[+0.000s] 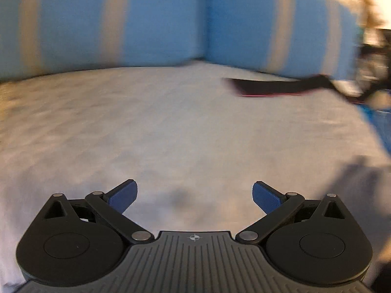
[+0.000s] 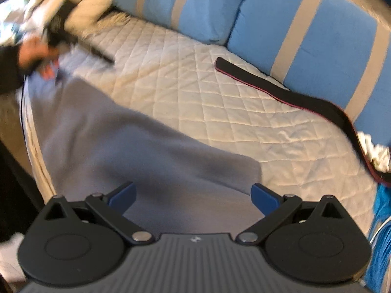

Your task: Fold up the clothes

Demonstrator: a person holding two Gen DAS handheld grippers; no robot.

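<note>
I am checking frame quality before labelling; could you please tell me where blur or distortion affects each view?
Left wrist view: heavy motion blur smears the quilted cover, striped cushions and black strap; only the left claw is sharp. Right wrist view: quilt stitching reads clearly, the upper-left clothes pile is blurred, and fisheye bends the edges.

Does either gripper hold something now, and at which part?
Nothing is held. The left gripper is open above the quilted cover. The right gripper is open above the grey garment.
</note>
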